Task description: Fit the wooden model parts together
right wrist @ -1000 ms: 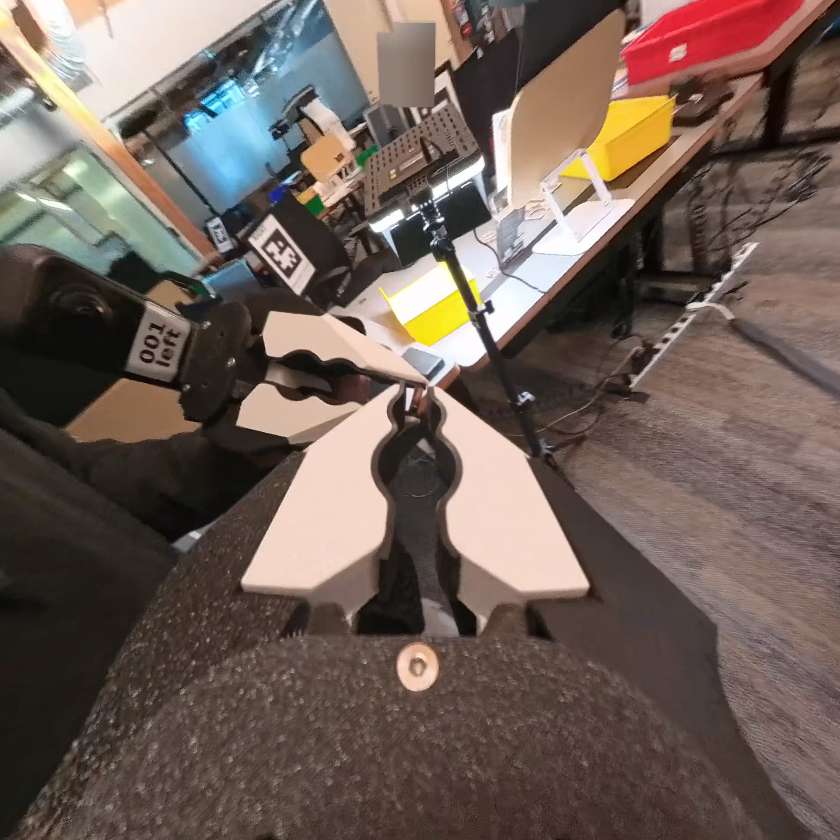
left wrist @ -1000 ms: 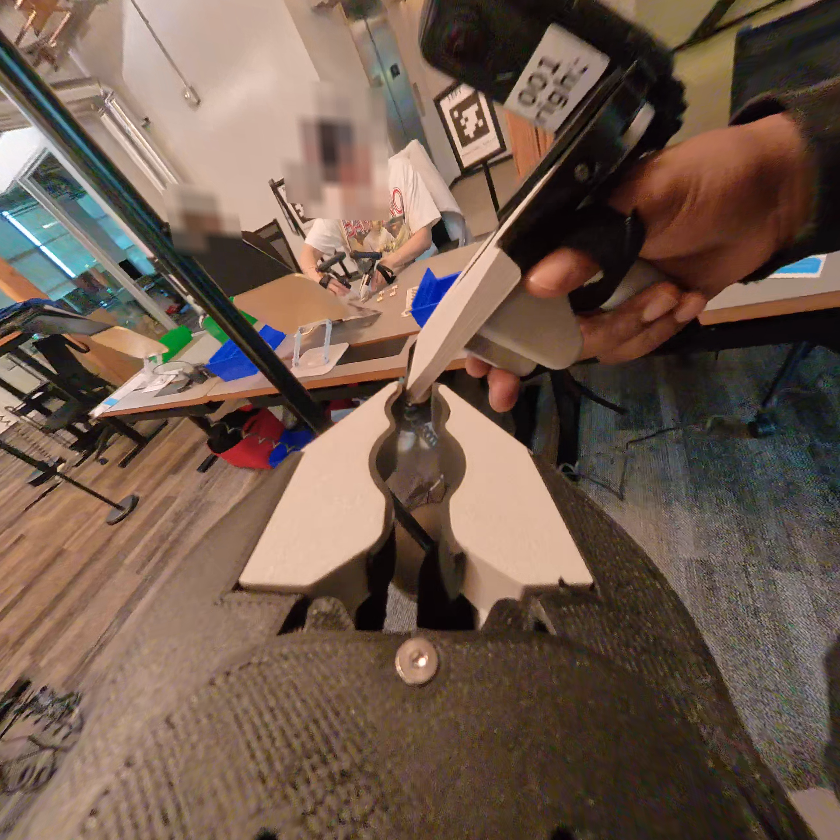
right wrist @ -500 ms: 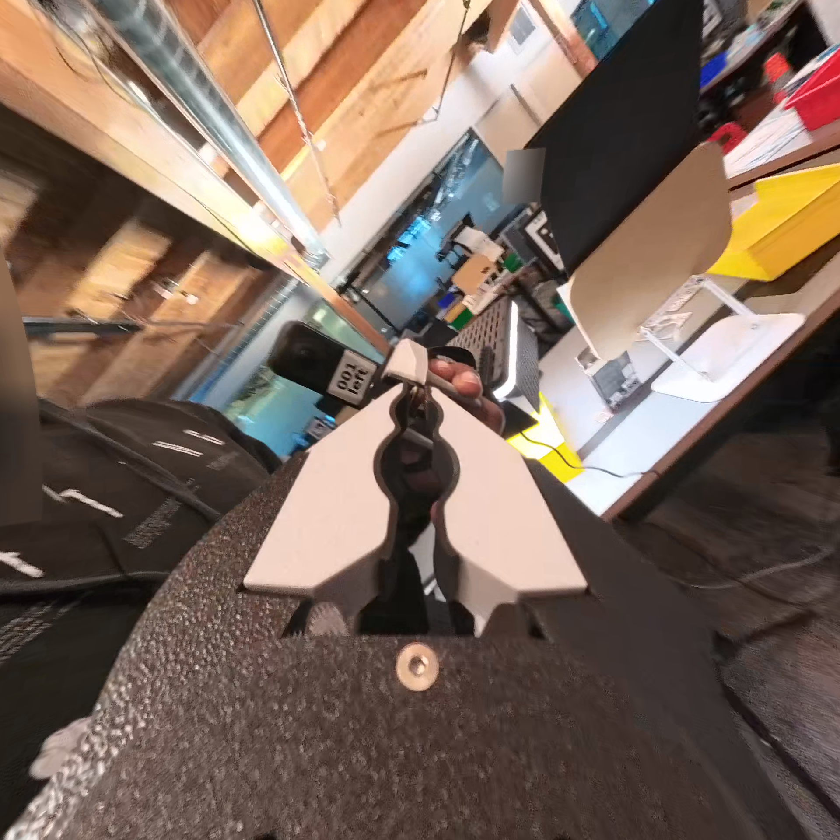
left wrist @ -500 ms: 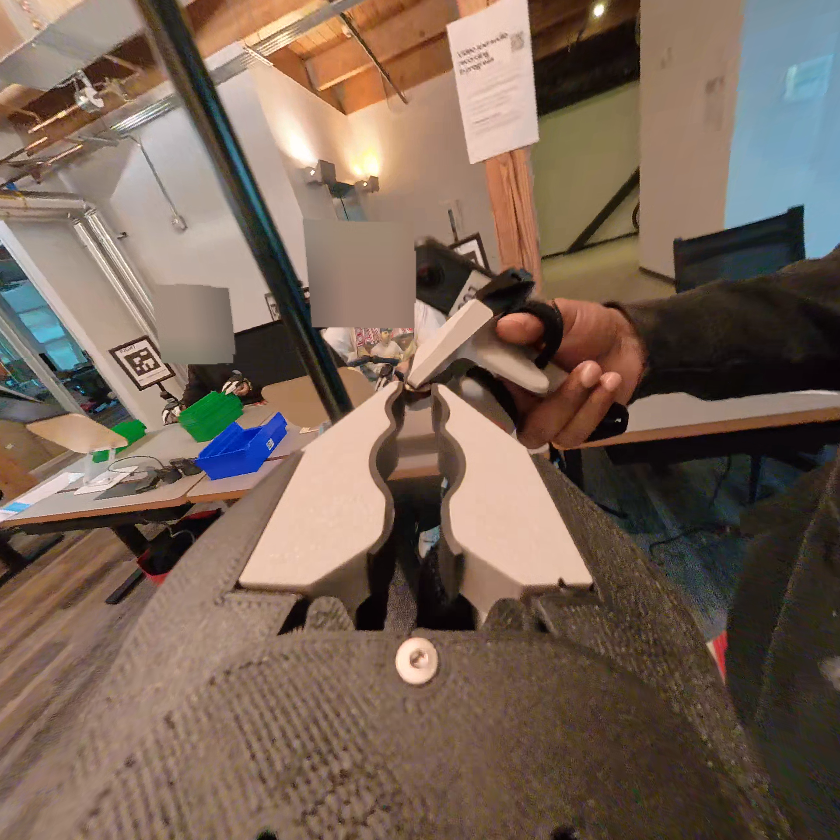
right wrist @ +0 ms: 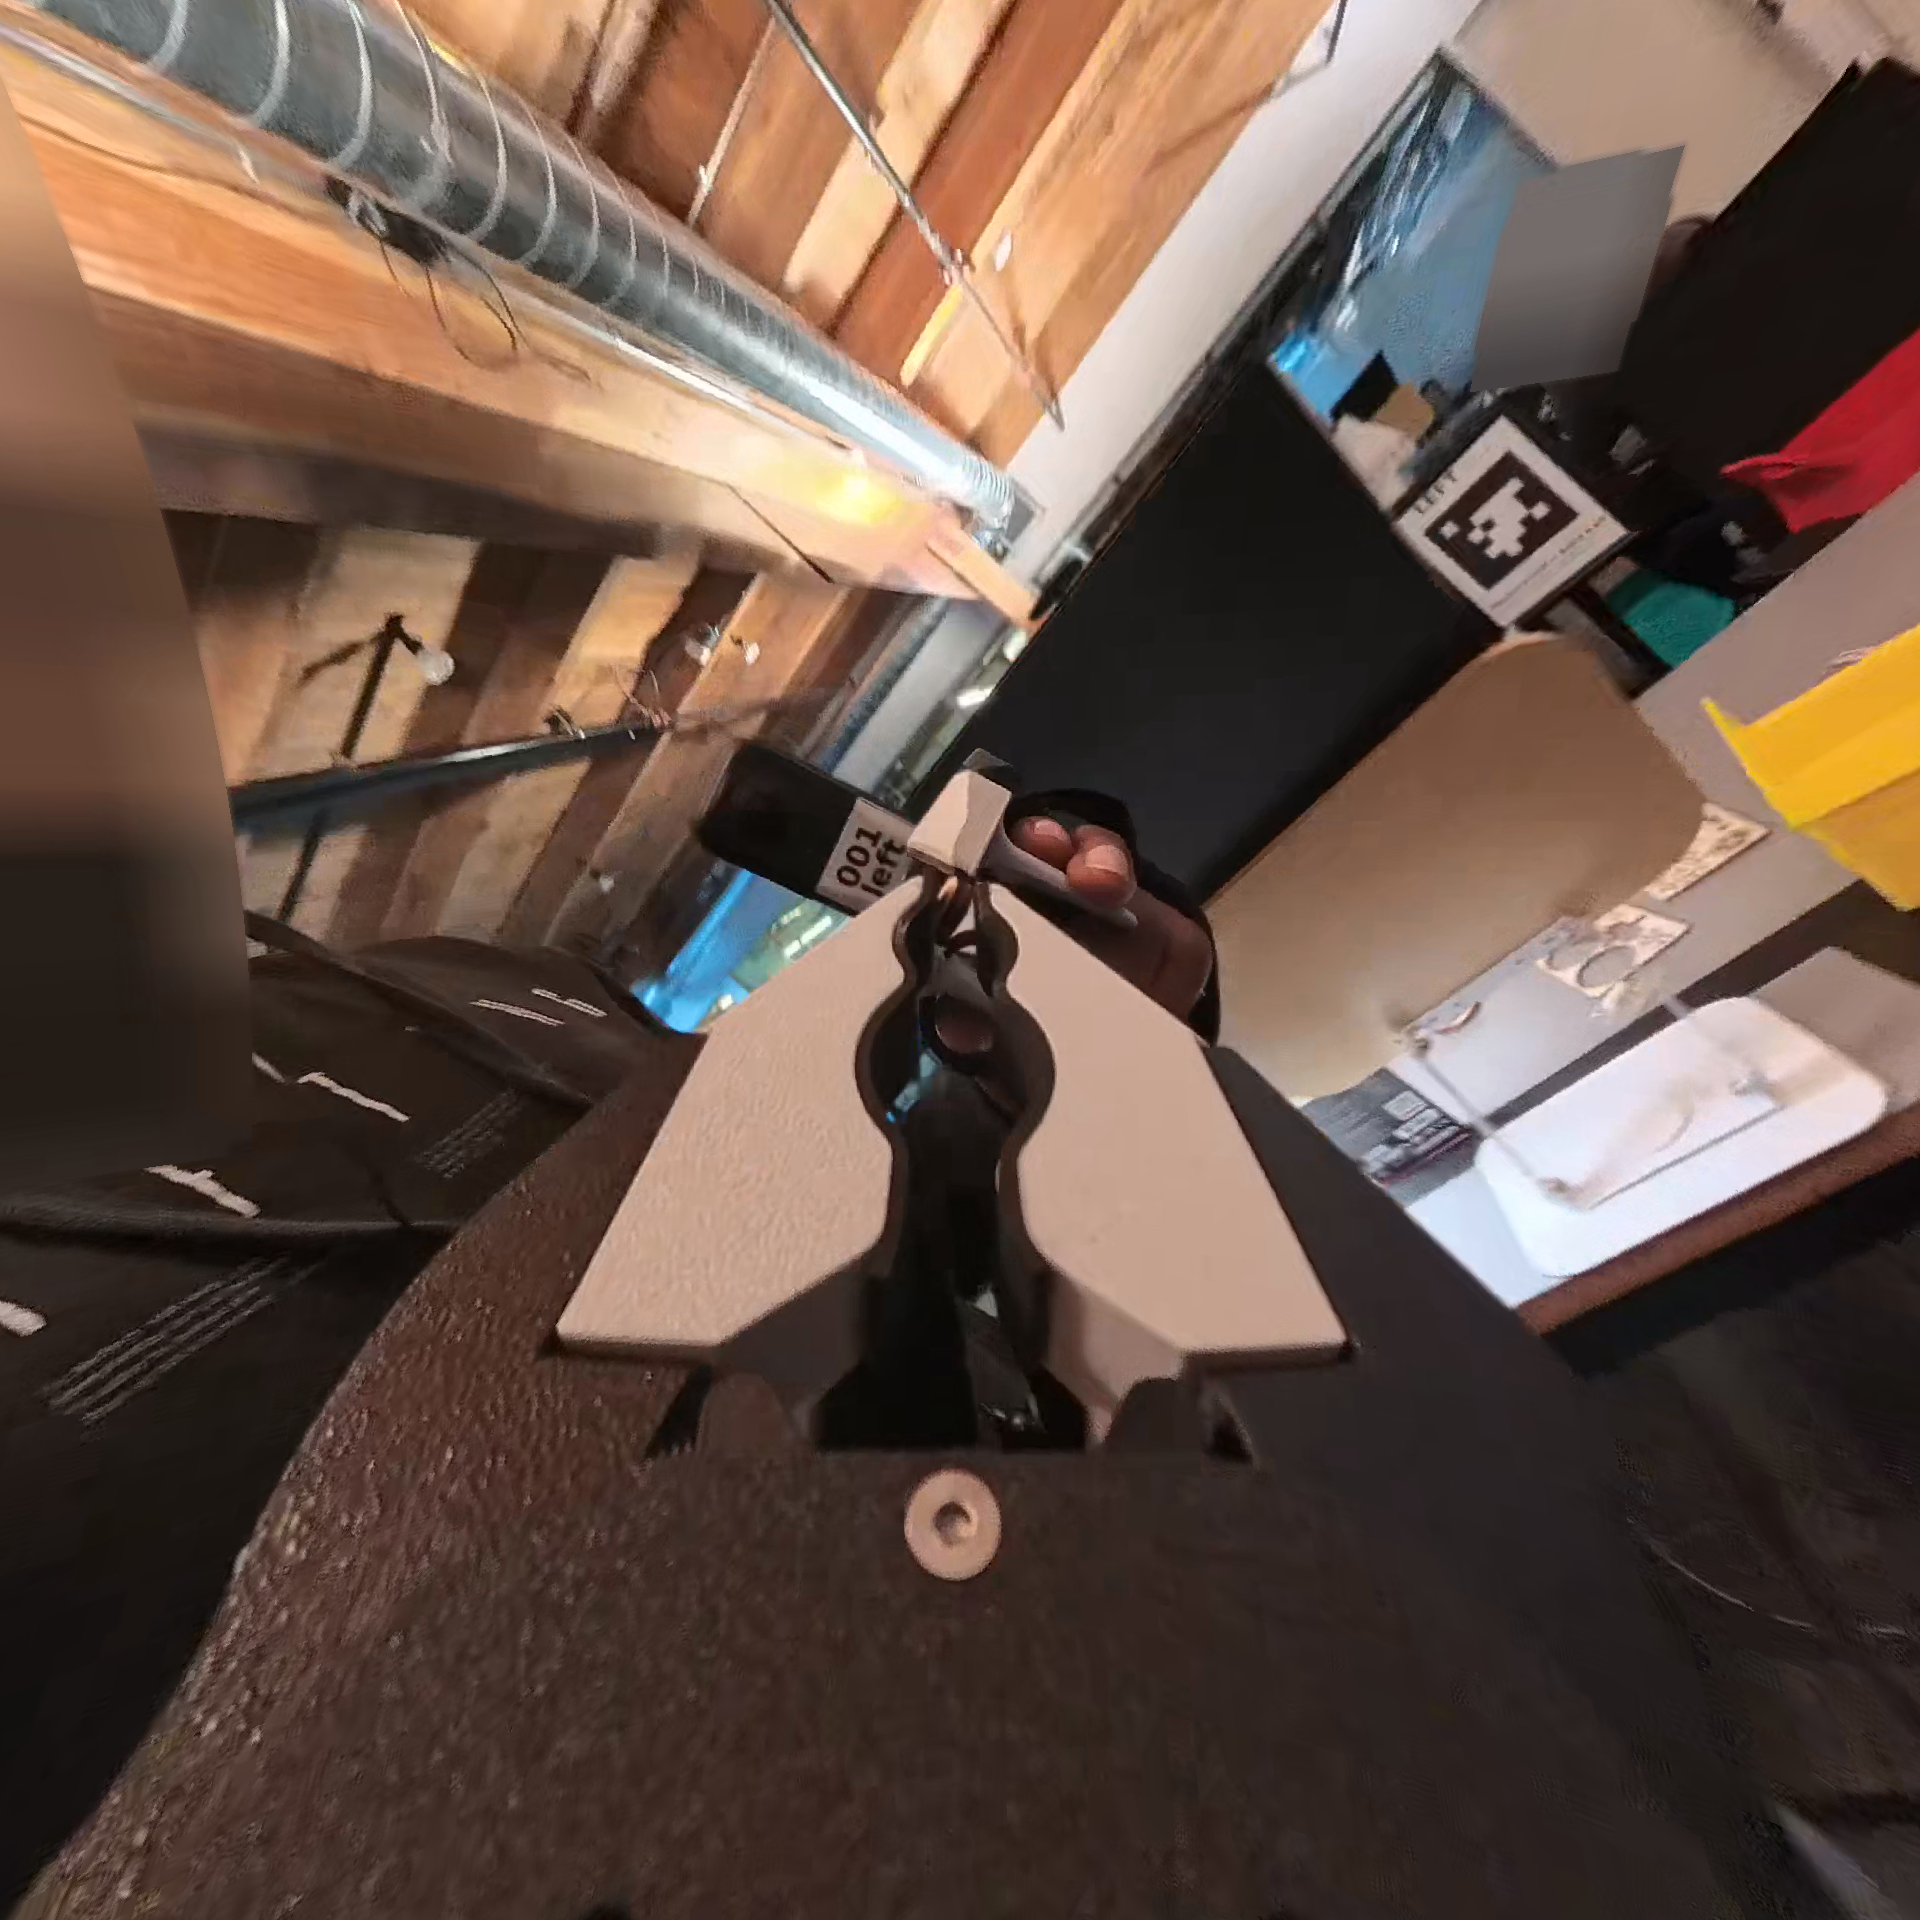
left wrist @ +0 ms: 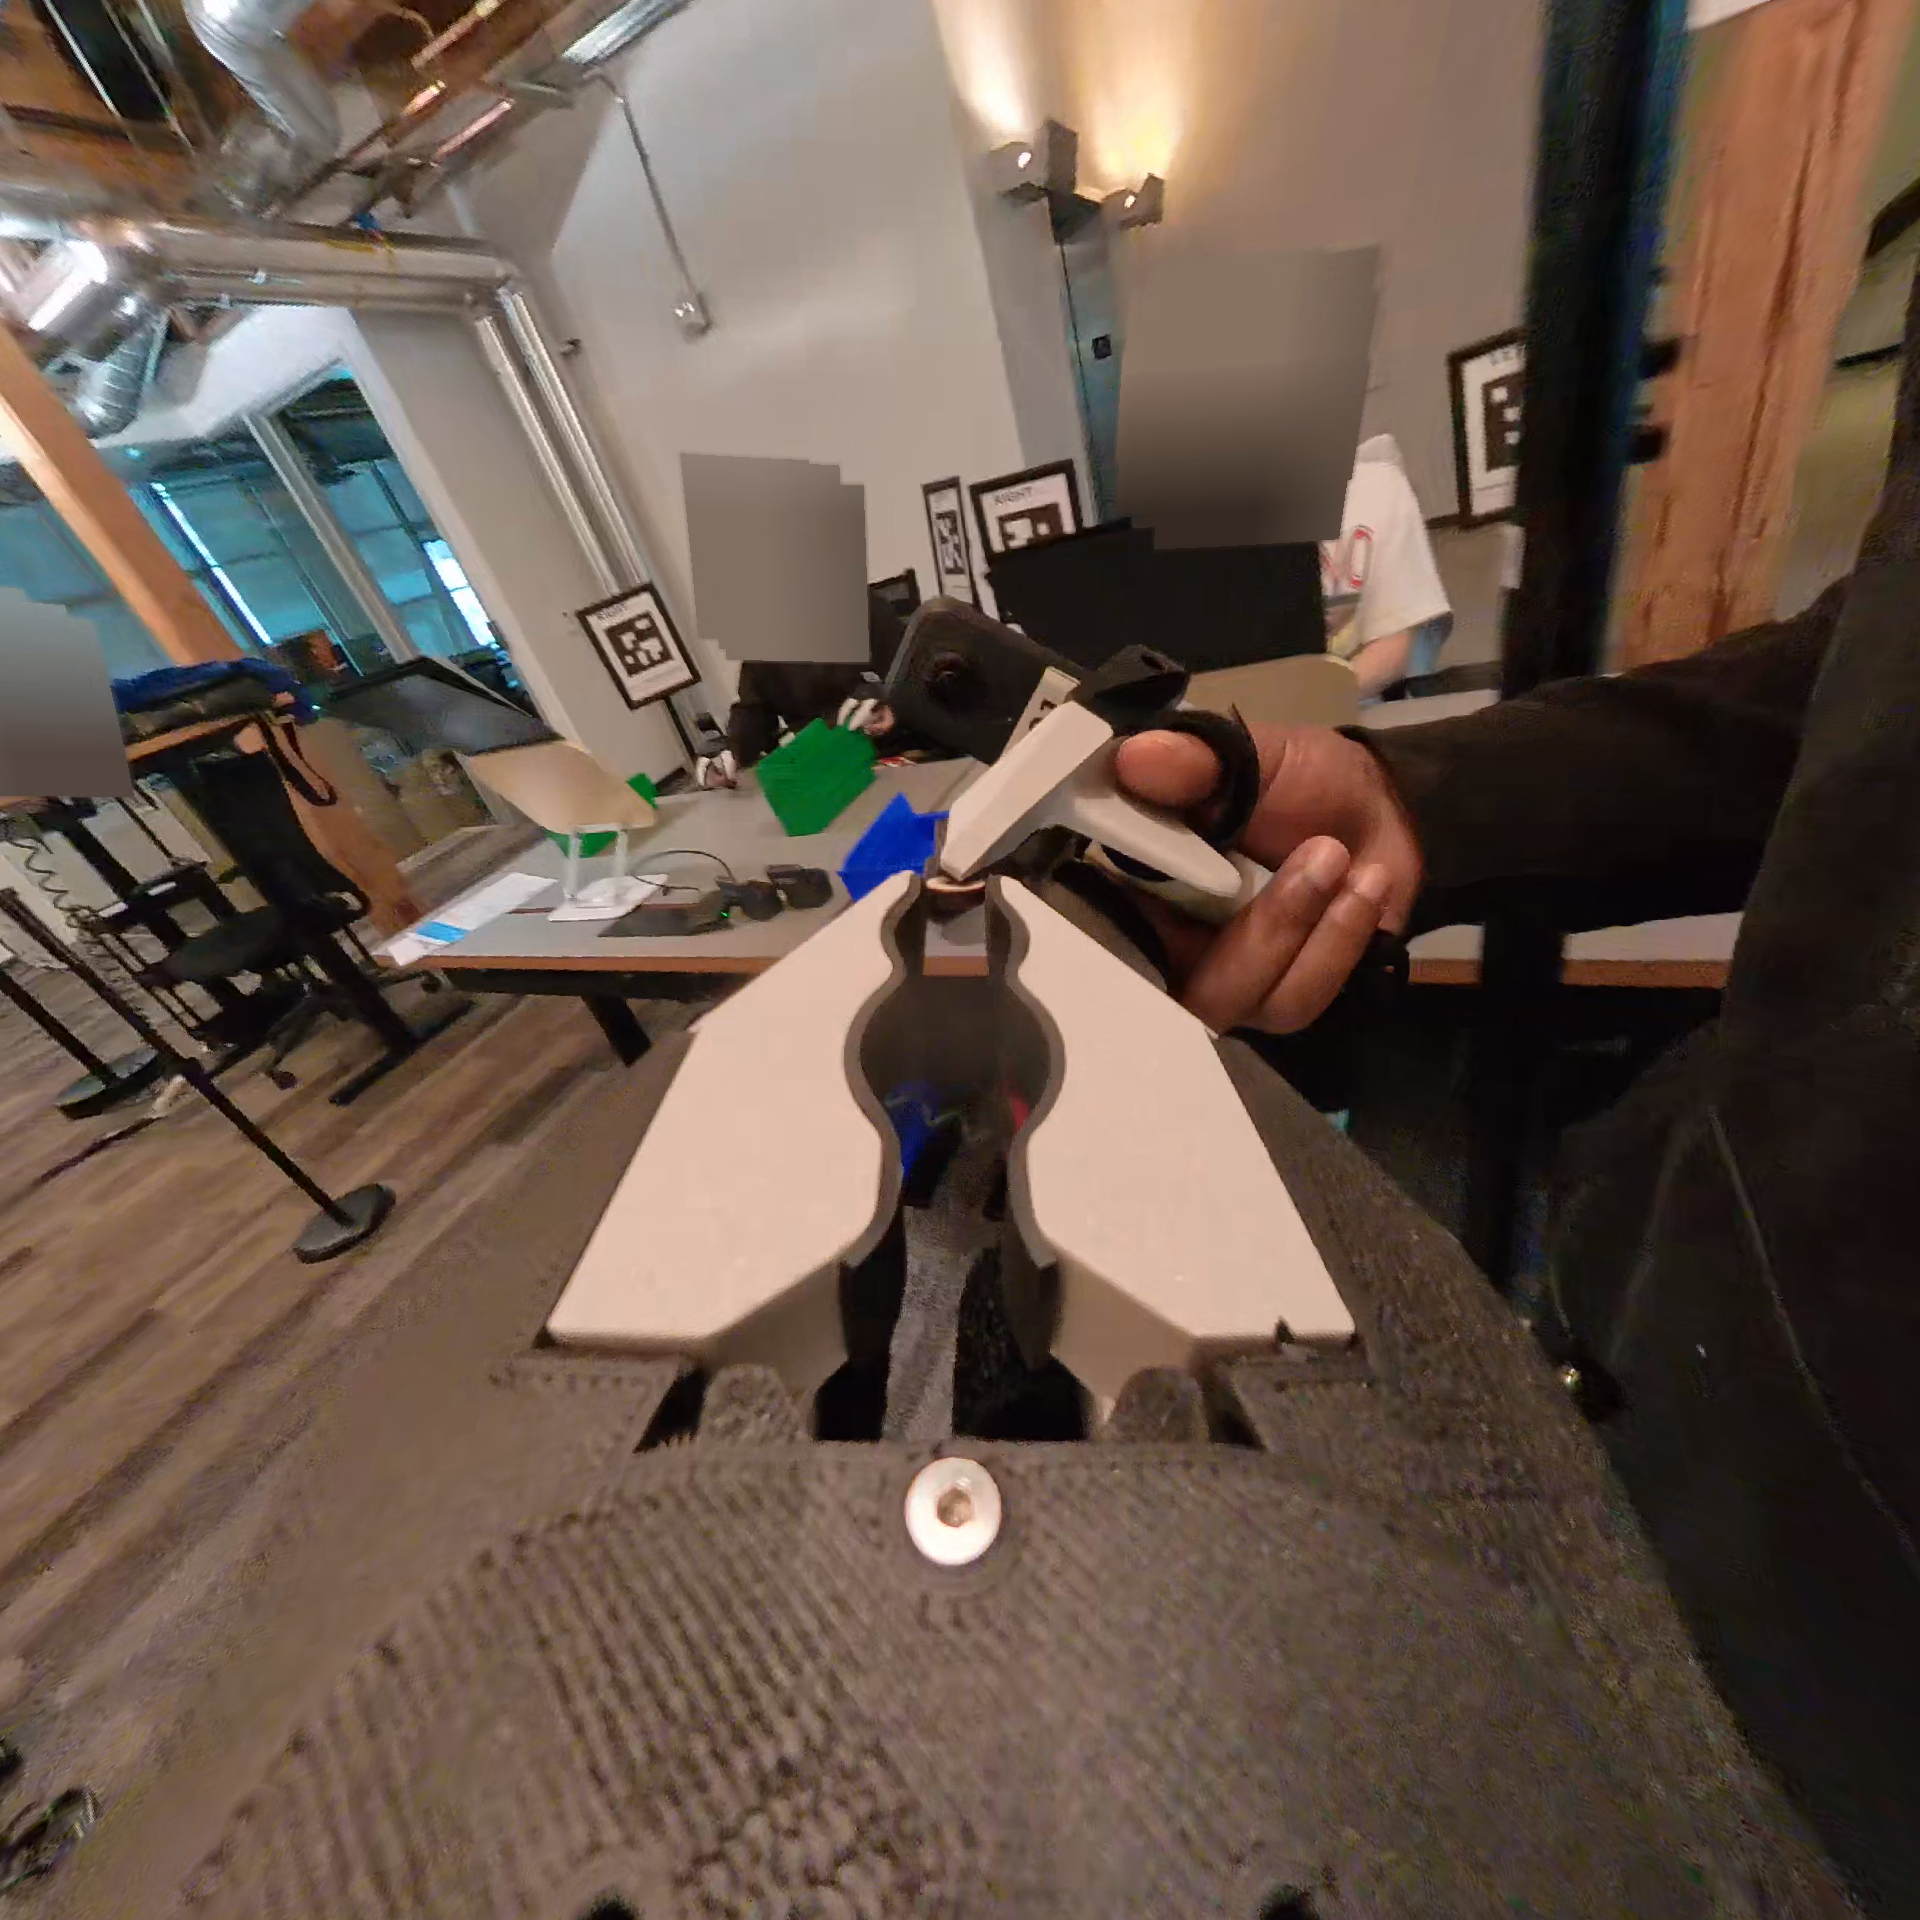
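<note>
Wooden part [left wrist: 954,889]: small, pale, round-edged, sitting pinched at the very tips of the left gripper [left wrist: 954,902]. The jaws are closing on it near-shut, tips almost meeting, so only its top edge is showing. Too small to say what kind of piece it is.

Right gripper [left wrist: 961,854] is coming in from above and to the right, its tip touching or just beside the part. A hand [left wrist: 1288,873] is squeezing its handle. Judgement: both tools are being raised in the air and aimed tip to tip so a second piece can be pressed into the first; the task is mid-fit, not finished.

Right wrist view: right gripper [right wrist: 951,906] jaws are also standing near-shut, with something thin and dark showing between the tips. Cannot tell whether that is a wooden part being gripped or only the left gripper behind. The left gripper [right wrist: 961,831] is showing end-on here, tip just beyond, with the person's fingers [right wrist: 1075,847] on the handle.

Left view alone is giving the pale wood and the grey surface [left wrist: 727,831] behind, carrying a green bin [left wrist: 816,774] and a blue bin [left wrist: 894,836]. Right view alone is showing a ceiling duct [right wrist: 582,239] overhead and a yellow bin [right wrist: 1839,769], since that gripper is tilting steeply upward.
</note>
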Action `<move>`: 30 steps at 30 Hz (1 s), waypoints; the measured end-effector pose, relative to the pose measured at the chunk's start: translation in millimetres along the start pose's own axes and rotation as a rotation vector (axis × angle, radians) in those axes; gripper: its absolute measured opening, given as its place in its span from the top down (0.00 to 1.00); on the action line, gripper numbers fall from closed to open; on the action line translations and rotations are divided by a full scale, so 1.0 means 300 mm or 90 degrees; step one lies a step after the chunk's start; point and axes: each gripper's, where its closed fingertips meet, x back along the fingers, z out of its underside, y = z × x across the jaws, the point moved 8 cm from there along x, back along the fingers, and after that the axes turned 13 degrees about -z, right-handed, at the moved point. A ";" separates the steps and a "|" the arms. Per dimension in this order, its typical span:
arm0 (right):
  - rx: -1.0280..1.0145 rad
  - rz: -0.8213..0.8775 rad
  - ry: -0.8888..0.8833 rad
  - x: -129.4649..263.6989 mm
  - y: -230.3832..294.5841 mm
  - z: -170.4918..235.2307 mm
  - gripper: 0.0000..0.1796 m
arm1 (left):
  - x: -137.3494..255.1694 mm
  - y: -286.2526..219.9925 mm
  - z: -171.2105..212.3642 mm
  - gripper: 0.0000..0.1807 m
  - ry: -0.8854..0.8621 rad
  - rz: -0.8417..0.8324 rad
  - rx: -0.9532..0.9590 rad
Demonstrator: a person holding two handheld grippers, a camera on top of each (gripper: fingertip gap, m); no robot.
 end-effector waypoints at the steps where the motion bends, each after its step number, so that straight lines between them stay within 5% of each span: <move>1: 0.001 0.004 0.015 -0.004 -0.038 -0.077 0.98 | -0.043 0.066 0.003 0.95 -0.006 -0.003 0.002; 8: 0.086 0.132 0.003 0.157 -0.345 -0.487 0.97 | -0.431 0.474 0.214 0.95 -0.001 0.048 0.099; 15: 0.313 0.433 -0.070 0.450 -0.736 -0.946 0.84 | -0.901 1.061 0.574 0.95 0.014 0.092 0.212; 22: 0.431 0.609 -0.117 0.601 -0.940 -1.494 0.89 | -1.501 1.588 0.723 0.95 0.077 0.346 0.185; 25: 0.430 0.670 -0.127 0.682 -1.045 -1.640 0.90 | -1.737 1.737 0.745 0.95 0.077 0.431 0.163; 30: 0.364 0.740 -0.097 0.888 -1.356 -1.827 0.91 | -2.115 1.989 0.889 0.95 0.038 0.372 0.211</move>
